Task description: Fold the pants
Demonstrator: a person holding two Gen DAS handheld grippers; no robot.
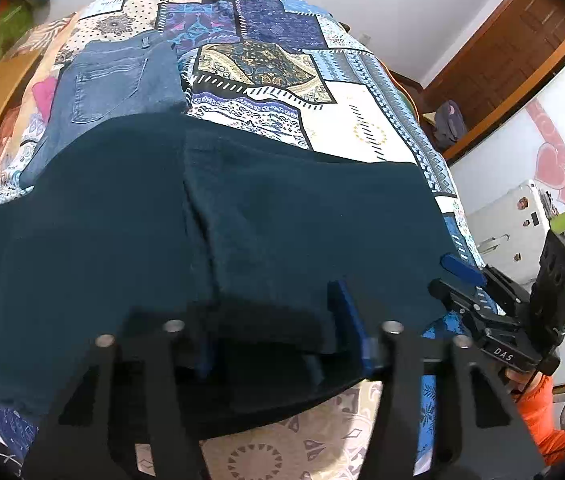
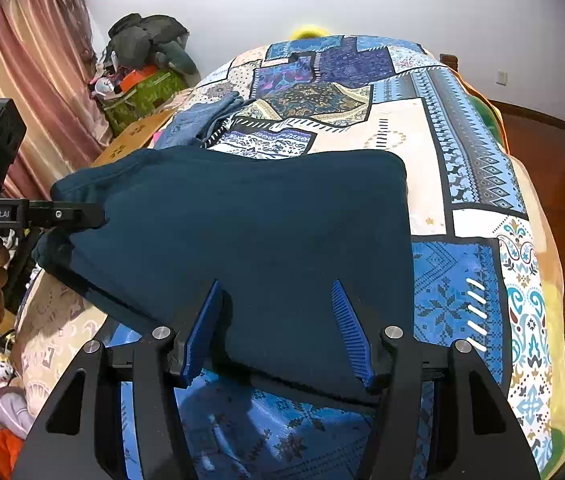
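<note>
Because the pants (image 2: 242, 232) need folding on the bed (image 2: 462, 160), both claws sit spread apart at the bottom edge, gripping nothing: left claw (image 1: 282, 336), right claw (image 2: 278, 332).

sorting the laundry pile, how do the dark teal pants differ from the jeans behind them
The dark teal pants are plain, deep teal; the jeans are faded blue denim with a stitched back pocket. The teal pants lie near the bed's front edge between both grippers; the jeans sit farther back, untouched. Both rest on the patchwork bedspread.
</note>
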